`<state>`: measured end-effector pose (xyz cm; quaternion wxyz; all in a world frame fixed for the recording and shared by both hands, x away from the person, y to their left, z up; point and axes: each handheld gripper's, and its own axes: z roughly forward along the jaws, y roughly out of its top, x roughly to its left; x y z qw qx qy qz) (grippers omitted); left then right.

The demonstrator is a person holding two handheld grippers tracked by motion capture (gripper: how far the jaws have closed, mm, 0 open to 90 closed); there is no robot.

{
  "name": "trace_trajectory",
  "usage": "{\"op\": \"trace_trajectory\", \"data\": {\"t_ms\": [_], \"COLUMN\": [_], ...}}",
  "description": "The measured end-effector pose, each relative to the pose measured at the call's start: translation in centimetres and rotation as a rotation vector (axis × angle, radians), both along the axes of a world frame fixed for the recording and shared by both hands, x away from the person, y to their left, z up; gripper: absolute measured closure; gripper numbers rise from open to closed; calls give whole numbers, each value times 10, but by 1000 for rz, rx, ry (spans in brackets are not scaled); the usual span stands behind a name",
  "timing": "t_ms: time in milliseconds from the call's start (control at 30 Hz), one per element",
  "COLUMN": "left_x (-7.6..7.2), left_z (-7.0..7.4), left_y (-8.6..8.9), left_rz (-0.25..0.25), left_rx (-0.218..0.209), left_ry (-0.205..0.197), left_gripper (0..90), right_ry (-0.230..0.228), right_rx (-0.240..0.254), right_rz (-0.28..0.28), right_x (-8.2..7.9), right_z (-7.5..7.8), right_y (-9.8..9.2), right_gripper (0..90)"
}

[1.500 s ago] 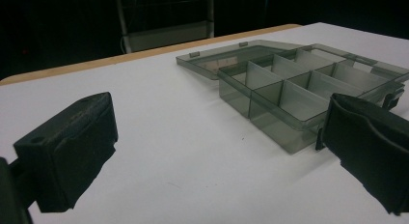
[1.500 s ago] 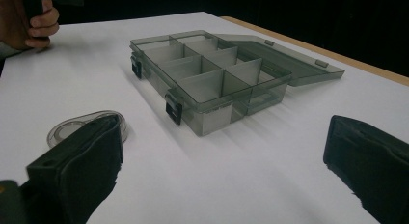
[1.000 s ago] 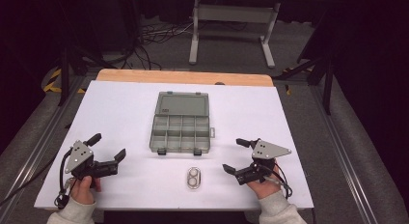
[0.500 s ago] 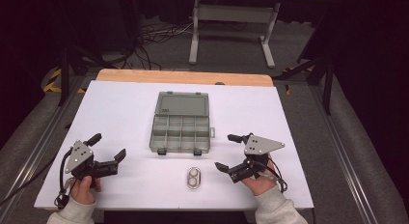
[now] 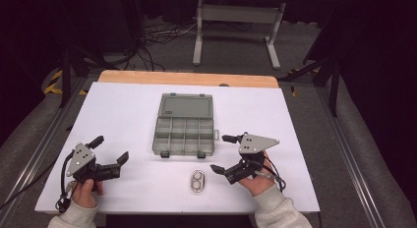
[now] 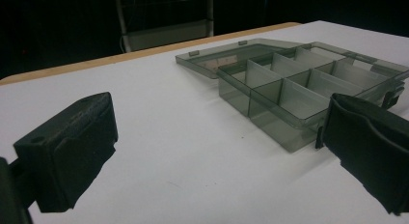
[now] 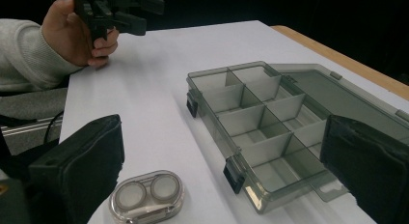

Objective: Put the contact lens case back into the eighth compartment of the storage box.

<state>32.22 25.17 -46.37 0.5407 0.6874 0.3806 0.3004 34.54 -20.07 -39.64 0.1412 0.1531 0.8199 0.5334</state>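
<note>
Two grippers: both were held low over the tabletop's near edge, one in each hand, neither touching anything.
Left gripper (image 5: 109,154): jaws stood wide apart with nothing between them; sat near the near-left corner, well apart from the box. It also showed at the top left of the right gripper view (image 7: 126,11).
Right gripper (image 5: 225,153): jaws spread wide, nothing held; sat at the near edge right of centre, pointing left toward the lens case.
Lens case (image 5: 197,181): small clear twin-well case, lay flat at the near edge around the middle, just beside the right gripper's lower jaw, not touching it. In the right gripper view (image 7: 147,195) it lay next to the left jaw.
Box (image 5: 185,136): grey see-through divided organiser, lid (image 5: 188,105) folded open flat toward the far edge; sat mid-tabletop, beyond the lens case. Compartments looked empty (image 6: 289,96).
Tabletop (image 5: 128,107): white sheet over a wooden board.
</note>
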Motion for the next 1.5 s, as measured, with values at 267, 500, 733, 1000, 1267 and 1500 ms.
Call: {"op": "trace_trajectory", "data": {"t_ms": [267, 500, 733, 1000, 1267, 1500], "left_x": [0, 0, 0, 0, 0, 0], "left_z": [0, 0, 0, 0, 0, 0], "left_y": [0, 0, 0, 0, 0, 0], "left_rz": [0, -1, -2, -3, -4, -3], "left_rx": [-2, -1, -1, -1, -1, -2], "left_ry": [-1, -1, -2, -2, -2, -2], "left_gripper": [2, 2, 2, 2, 2, 2], "right_ry": [2, 6, 11, 21, 38, 75], "right_rx": [-16, -27, -38, -50, -64, -80], "right_rz": [52, 83, 110, 138, 165, 241], "right_x": [5, 7, 11, 14, 15, 15], "right_z": [4, 6, 6, 5, 3, 2], "right_y": [16, 28, 38, 49, 60, 65], "right_gripper": [23, 23, 22, 20, 18, 21]}}
